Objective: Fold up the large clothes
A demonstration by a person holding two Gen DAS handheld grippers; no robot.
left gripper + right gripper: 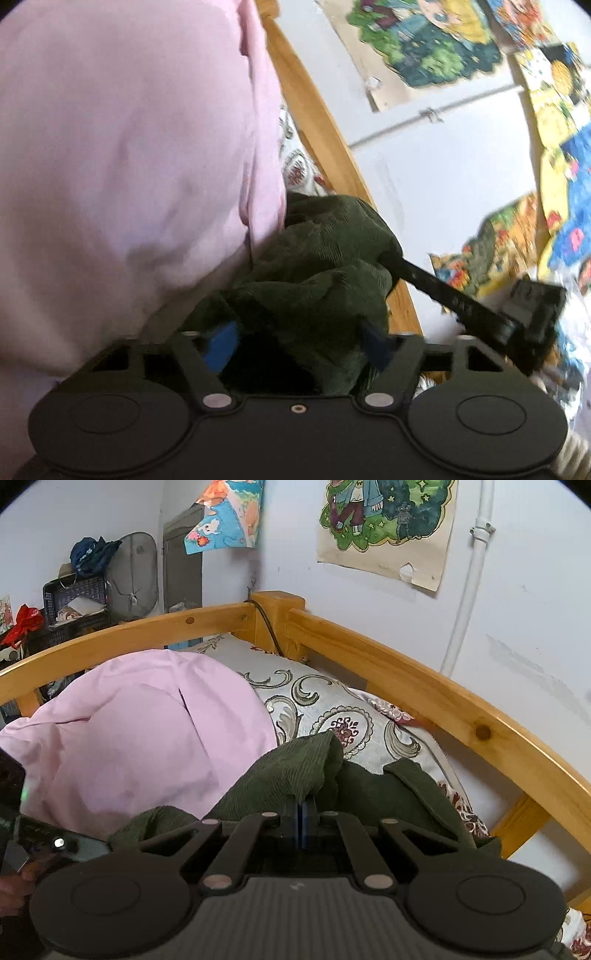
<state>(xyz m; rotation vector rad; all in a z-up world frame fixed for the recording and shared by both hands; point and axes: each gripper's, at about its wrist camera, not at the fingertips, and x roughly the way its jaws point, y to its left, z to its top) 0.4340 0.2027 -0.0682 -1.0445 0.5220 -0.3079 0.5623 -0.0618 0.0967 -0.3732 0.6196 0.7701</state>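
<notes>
Jaws of the right gripper [300, 825] are pressed together on a fold of the dark green corduroy garment [295, 771]; those of the left gripper [299, 343] stand apart with bunched green cloth between them, and whether they press it I cannot tell. The garment lies crumpled on the bed beside a pink quilt [122, 731], which swells at nine to eleven o'clock. To fold well, I judge both hands should draw the fabric taut and flat first. A wooden bed rail [424, 686] curves from twelve to four o'clock, close by; patterned bedding [332, 705] at one o'clock offers open room.
</notes>
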